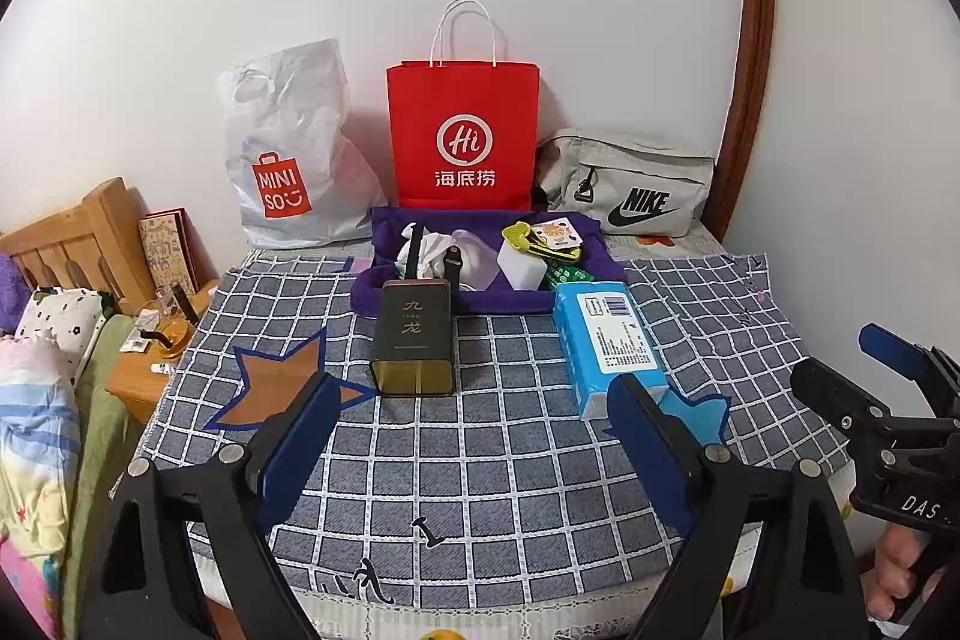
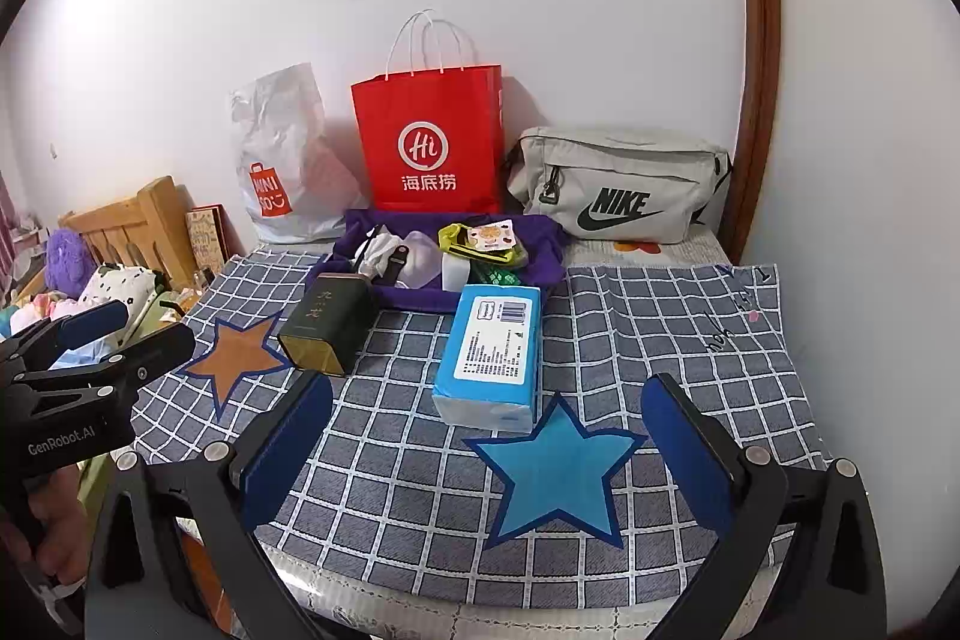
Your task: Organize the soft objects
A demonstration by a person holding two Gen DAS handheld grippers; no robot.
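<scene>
A blue tissue pack point(image 1: 606, 346) point(image 2: 492, 358) lies on the checked cloth beside a dark tin box point(image 1: 414, 337) point(image 2: 327, 325). Behind them a purple tray point(image 1: 384, 289) point(image 2: 543, 244) holds white cloth, a watch strap, a white block and small packets. A brown star point(image 1: 273, 385) point(image 2: 231, 355) and a blue star point(image 2: 555, 466) point(image 1: 699, 415) mark the cloth. My left gripper point(image 1: 474, 454) is open and empty, short of the tin. My right gripper point(image 2: 489, 451) is open and empty over the blue star, just short of the tissue pack.
Against the wall stand a white Miniso bag point(image 1: 288, 154) point(image 2: 282, 160), a red paper bag point(image 1: 462, 136) point(image 2: 429, 142) and a grey Nike pouch point(image 1: 630, 187) point(image 2: 618, 187). A wooden bedframe point(image 1: 78, 235) and bedding lie left. A brown door frame point(image 2: 759, 58) stands right.
</scene>
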